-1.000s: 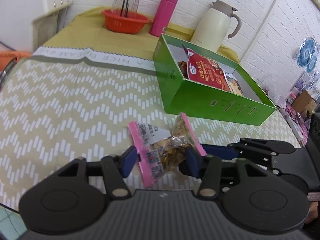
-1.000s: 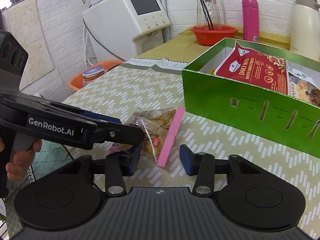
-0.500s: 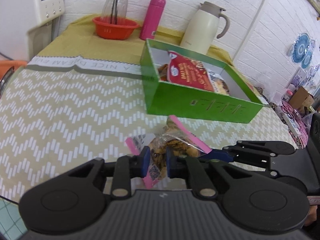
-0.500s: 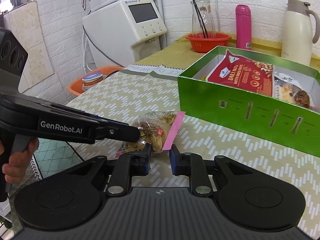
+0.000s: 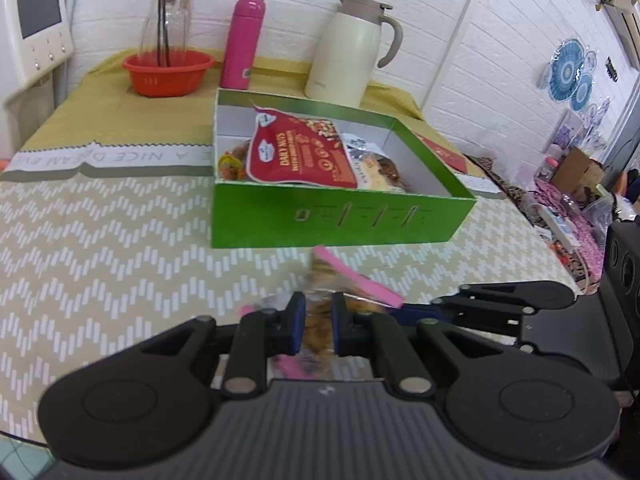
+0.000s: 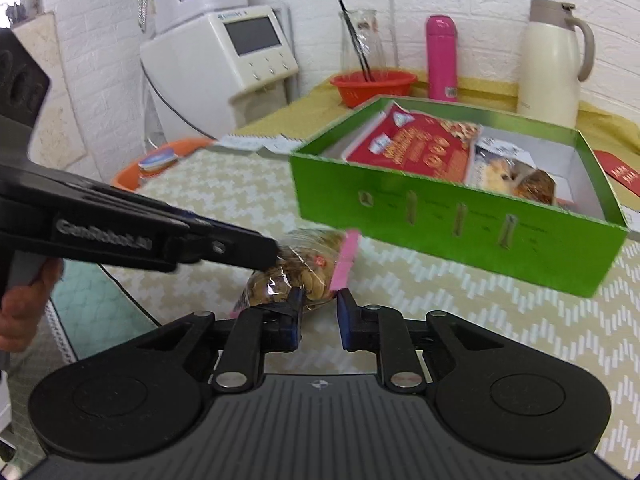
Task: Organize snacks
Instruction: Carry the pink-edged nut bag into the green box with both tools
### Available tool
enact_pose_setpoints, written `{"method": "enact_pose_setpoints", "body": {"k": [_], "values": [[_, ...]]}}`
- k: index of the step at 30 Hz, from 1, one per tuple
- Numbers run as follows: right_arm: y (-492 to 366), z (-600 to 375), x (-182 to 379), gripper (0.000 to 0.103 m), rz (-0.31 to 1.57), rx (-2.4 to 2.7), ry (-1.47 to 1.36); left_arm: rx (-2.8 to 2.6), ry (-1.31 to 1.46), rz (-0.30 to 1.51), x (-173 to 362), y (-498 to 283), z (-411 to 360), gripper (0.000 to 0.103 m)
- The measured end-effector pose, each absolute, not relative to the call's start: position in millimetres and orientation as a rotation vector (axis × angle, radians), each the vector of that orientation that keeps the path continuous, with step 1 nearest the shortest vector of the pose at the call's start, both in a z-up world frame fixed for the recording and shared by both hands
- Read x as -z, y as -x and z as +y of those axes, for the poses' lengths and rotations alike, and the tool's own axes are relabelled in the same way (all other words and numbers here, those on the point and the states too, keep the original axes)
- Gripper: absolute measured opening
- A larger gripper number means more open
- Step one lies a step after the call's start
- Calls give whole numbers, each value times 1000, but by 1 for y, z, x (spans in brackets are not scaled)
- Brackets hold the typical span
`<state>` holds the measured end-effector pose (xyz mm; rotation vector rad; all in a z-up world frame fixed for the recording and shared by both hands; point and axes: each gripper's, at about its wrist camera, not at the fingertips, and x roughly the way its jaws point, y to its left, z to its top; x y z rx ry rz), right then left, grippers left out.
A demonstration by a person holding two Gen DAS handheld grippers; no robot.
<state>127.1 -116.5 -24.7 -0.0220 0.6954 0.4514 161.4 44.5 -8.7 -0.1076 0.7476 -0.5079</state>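
Observation:
A clear snack bag (image 5: 320, 280) of brown nuts with pink sealed edges hangs just above the zigzag tablecloth, in front of the green box (image 5: 320, 216). My left gripper (image 5: 318, 312) is shut on the bag's middle. My right gripper (image 6: 319, 308) is shut on the bag (image 6: 308, 272) at its near end, beside the pink edge. Seen from the right wrist, the left gripper (image 6: 274, 258) reaches in from the left onto the bag. The right gripper (image 5: 400, 312) comes in from the right in the left wrist view. Inside the green box (image 6: 460, 224) lie a red nut packet (image 5: 300, 152) and other snacks.
Behind the box stand an orange bowl (image 5: 168, 72) with a glass carafe, a pink bottle (image 5: 242, 40) and a cream thermos jug (image 5: 348, 48). A white appliance (image 6: 224, 60) and an orange basin (image 6: 160, 160) sit left of the table. A hand (image 6: 20, 308) holds the left gripper.
Both grippers closed on the snack bag, which lay on the cloth between their open fingers. The bag has since risen slightly and moved toward the green box.

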Motion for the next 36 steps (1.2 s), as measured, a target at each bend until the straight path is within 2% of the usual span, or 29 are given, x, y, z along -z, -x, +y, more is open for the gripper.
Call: {"method": "enact_pose_setpoints", "body": {"k": [1,2,5,6,7,9,14,17,18,19,20,23,25,26,29,36], "values": [[-128,-120,28,43,711,-444,23,495,116,743,12,-160,48,33],[-127,-124,31,45,729,-441,18,479,135,737,14,-158,53,56],[-125,-132,33,55,733,-460,5,504,196,752,21,-159,64,56],[-124,-132,31,63,722,-463,12,520,213,759,23,-160,64,56],[-124,-130,29,77,709,-469,23,529,221,760,25,-160,63,56],[-125,-127,25,90,688,-482,47,547,215,768,29,-161,58,58],[-131,-118,27,82,705,-492,123,537,221,779,37,-167,57,58],[-136,-118,30,66,709,-497,126,533,236,803,44,-172,60,58],[-137,-118,31,57,706,-492,126,530,243,811,47,-173,60,58],[-137,-118,32,56,706,-491,126,528,250,819,49,-175,60,51],[-137,-119,32,55,706,-493,120,533,250,814,50,-175,60,37],[-136,-118,33,48,706,-488,119,530,253,820,50,-177,58,33],[-136,-119,34,35,708,-485,92,521,251,815,50,-176,55,29],[-135,-120,34,34,707,-485,71,521,257,810,50,-175,54,23],[-131,-118,33,33,697,-468,79,505,238,799,45,-168,46,18],[-111,-138,0,32,600,-453,81,562,225,725,6,-158,30,18]]}}
